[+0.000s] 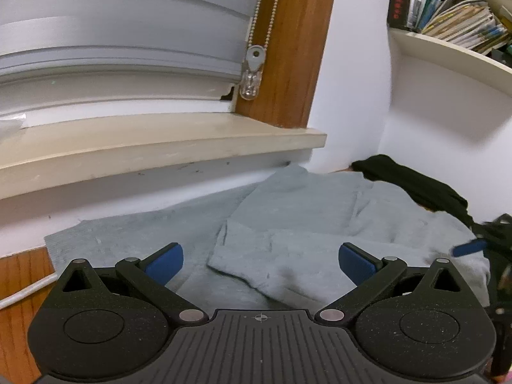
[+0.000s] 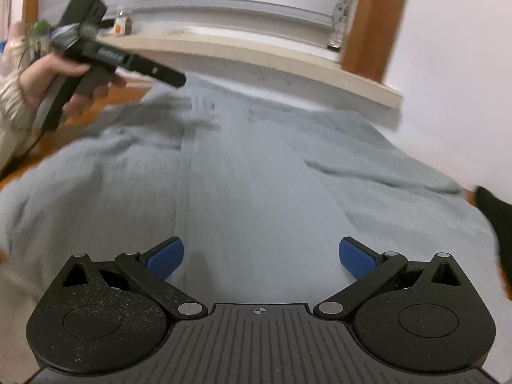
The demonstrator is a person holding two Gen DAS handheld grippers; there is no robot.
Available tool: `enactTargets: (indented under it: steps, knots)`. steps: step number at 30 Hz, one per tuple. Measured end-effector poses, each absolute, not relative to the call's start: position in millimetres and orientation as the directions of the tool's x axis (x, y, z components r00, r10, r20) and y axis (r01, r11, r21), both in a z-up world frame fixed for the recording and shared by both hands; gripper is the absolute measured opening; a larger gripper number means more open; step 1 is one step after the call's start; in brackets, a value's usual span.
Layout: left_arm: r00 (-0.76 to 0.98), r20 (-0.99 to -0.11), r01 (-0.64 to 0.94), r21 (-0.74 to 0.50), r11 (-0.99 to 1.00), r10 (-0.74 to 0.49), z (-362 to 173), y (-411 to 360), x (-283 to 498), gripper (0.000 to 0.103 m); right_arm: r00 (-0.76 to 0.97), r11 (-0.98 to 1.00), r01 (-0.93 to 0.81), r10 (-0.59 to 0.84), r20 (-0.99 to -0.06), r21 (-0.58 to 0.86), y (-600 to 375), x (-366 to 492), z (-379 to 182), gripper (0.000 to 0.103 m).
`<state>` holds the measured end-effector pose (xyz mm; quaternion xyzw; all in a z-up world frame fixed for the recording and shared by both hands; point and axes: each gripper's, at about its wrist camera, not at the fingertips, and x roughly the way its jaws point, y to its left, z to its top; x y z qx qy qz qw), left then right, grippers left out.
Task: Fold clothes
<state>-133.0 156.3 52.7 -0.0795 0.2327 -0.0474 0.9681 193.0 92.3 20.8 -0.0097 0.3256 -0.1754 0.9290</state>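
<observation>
Here the work surface is a wooden table [image 1: 22, 275] with an orange-brown grain, pushed up against a white wall beneath a window. A cream windowsill [image 1: 160, 140] juts out above it, smooth and scuffed along its front edge. Over the sill hangs a grey roller blind [image 1: 121, 32] in broad horizontal bands, with a beaded chain [image 1: 268, 9] that ends in a clear plastic weight against the brown wooden window frame [image 1: 288, 57].

A grey garment [image 1: 288, 224] lies spread over most of the table, reaching to the wall under the sill. Its cloth is soft and faintly ribbed, with a straight seam running lengthwise in the right wrist view. One flap is folded over the rest, giving a layered edge near the middle of the left wrist view. A black piece of clothing [image 1: 412, 182] rests crumpled on the far right corner of the grey one, by the wall.

On the right a cream shelf [image 1: 448, 51] is fixed to the wall. It holds a slanting stack of magazines [image 1: 467, 25] and some upright books.

The left gripper [image 1: 260, 259] hovers over the grey cloth with its blue-padded fingers spread wide and nothing between them. In the right wrist view it appears again as a blurred black tool gripped by the person's left hand [image 2: 51, 73], above the garment's left edge. The right gripper [image 2: 260, 256] is likewise spread apart above the middle of the garment, empty.
</observation>
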Motion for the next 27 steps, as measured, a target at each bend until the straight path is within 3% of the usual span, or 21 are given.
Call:
enactTargets:
  steps: [12, 21, 27]
  knots:
    - [0.883, -0.461, 0.005, -0.180, 0.984, -0.088, 44.7, 164.6, -126.7, 0.103, 0.764, 0.948, 0.317, -0.235, -0.601, 0.032, 63.3, 241.4, -5.7, 0.103]
    - [0.854, -0.516, 0.001, -0.129, 0.992, -0.068, 31.9, 159.9, -120.1, 0.103, 0.761, 0.952, 0.305, -0.246, -0.600, -0.003, 70.6, 242.2, -6.5, 0.103]
    - [0.875, -0.484, -0.071, -0.133, 0.989, -0.002, 33.3, 169.5, -122.5, 0.103, 0.760, 0.953, 0.304, -0.247, -0.601, -0.007, 71.6, 243.5, -6.7, 0.103]
